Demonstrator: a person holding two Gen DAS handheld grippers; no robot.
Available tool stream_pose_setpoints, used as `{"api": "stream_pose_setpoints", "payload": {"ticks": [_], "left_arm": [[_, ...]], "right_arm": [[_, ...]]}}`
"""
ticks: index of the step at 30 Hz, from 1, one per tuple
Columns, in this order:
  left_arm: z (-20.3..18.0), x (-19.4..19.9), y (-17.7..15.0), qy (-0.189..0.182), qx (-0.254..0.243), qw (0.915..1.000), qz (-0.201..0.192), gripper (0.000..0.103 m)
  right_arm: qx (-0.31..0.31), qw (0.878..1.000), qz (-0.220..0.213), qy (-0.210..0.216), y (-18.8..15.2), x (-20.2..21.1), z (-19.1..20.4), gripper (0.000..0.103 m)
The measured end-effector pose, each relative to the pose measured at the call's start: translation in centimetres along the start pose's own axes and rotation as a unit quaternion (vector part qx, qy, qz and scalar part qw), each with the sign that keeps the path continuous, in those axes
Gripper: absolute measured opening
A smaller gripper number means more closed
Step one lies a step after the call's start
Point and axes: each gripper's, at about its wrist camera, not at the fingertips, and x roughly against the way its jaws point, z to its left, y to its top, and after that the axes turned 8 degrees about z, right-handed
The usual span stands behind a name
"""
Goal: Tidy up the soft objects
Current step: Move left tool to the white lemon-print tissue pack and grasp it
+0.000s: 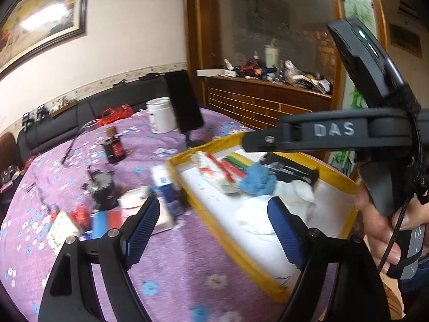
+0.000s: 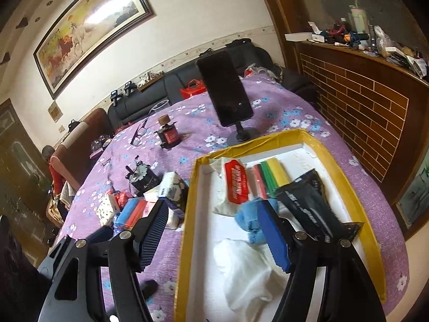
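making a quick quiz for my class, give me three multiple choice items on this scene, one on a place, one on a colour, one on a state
1. Where does the fluffy blue cloth lie?
A. inside the yellow-rimmed white box
B. on the purple flowered tablecloth
C. on the black sofa

2. What colour are the ribbed pads of the right hand-held gripper?
A. red
B. blue
C. green

3. How do the jaws of the left hand-held gripper stand?
A. shut on the cloth
B. shut on nothing
C. open, holding nothing

Answers:
1 A, the cloth sits within the box rim, beside the black foil packet.
2 B, both pads show blue.
3 C, a wide gap shows between its fingers.
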Motion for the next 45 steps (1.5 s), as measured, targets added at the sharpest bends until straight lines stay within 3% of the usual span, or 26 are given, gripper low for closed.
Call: {"api": "stream_pose_setpoints", "payload": {"ticks": [5,9,18,22,24,25,27,30,37,39,40,41,42,45], "left_arm": [[6.2,0.7,-0.9,0.009,0.064,0.9979,0.009,0.082],[12.3,1.0,-2.1,0.038,0.119,0.9919,0.021,0.082],[24.9,-2.7,-3.8,-0.003,0.262,0.9609,0.088,0.082],[28.4,-6.8,-2.8,0.031,0.285,0.949,0.13,0.082],[29.6,-9.0,-2.4,0.024,0.291,0.944,0.153,0.082],[30.2,-10.2,-2.5,0.025,0.296,0.9407,0.164,0.08],[30.8,-11.5,-3.3,0.02,0.306,0.9326,0.19,0.057],[29.7,-10.2,-4.3,0.025,0.289,0.9369,0.195,0.039],[25.5,-3.4,-9.4,0.018,0.247,0.9496,0.192,0.039],[25.1,-1.5,-10.5,0.008,0.254,0.9492,0.185,0.047],[24.9,-0.2,-11.1,0.001,0.252,0.9509,0.179,0.059],[24.7,1.1,-11.5,0.001,0.246,0.9544,0.169,0.078],[24.4,2.1,-11.8,0.003,0.24,0.9579,0.158,0.086],[23.6,4.1,-12.3,-0.02,0.211,0.9674,0.139,0.09]], "right_arm": [[0.023,1.0,0.007,0.012,0.1,-0.9,2.1,0.073],[0.038,0.999,0.014,0.026,0.0,-1.7,3.5,0.073],[0.047,0.998,0.031,0.036,-0.4,-3.3,4.5,0.074],[0.048,0.997,0.037,0.042,-0.8,-3.4,4.6,0.074],[0.049,0.997,0.038,0.04,-0.9,-3.4,4.6,0.074],[0.048,0.997,0.04,0.04,-1.0,-3.4,4.6,0.074],[0.051,0.997,0.043,0.039,-1.1,-3.4,4.7,0.074],[0.058,0.997,0.044,0.038,-1.1,-3.4,5.0,0.074],[0.082,0.993,0.06,0.065,-1.1,-5.0,7.3,0.079],[0.089,0.991,0.071,0.074,-1.2,-5.7,8.3,0.079],[0.094,0.989,0.076,0.079,-1.3,-6.1,8.9,0.079],[0.099,0.988,0.079,0.083,-1.5,-6.3,9.3,0.079],[0.106,0.987,0.082,0.085,-1.7,-6.5,9.9,0.079],[0.124,0.984,0.092,0.092,-2.3,-7.3,11.5,0.079]]}}
